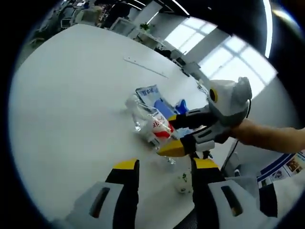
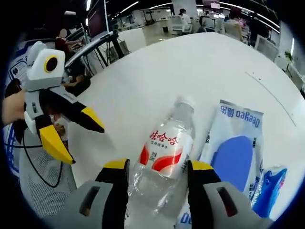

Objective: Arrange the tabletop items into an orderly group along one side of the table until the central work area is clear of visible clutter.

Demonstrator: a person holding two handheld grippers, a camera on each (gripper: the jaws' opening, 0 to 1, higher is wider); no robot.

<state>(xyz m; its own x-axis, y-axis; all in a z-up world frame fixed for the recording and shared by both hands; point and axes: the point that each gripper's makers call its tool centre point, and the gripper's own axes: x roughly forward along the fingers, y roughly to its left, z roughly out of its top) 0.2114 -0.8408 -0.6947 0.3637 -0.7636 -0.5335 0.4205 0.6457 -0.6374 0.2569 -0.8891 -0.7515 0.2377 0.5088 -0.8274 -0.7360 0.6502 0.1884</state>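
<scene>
Bottle (image 2: pixel 164 152) between the jaws of our right tongs (image 2: pixel 157 172) is the step in hand: it lies on its side on the worktop (image 2: pixel 143 76), cap pointing away from us, label up, with both yellow-tipped jaws flanking its lower body. They stand spread around it; we cannot tell whether they press it yet. We should close slowly on the labelled middle, since thin clear plastic will likely dent and roll if pinched near the end.

Just right of these tongs lies a white-and-blue pouch (image 2: pixel 233 152), its edge touching or nearly touching the bottle, and a small blue packet (image 2: pixel 269 191) beyond it. Lifting straight up first should keep us from dragging the pouch along.

Our left tongs (image 1: pixel 162 164) hover spread and empty above the worktop, near the bottle (image 1: pixel 152 125). We should keep them off to the side, clear of the lift, ready for the pouch (image 1: pixel 148 93) next.
</scene>
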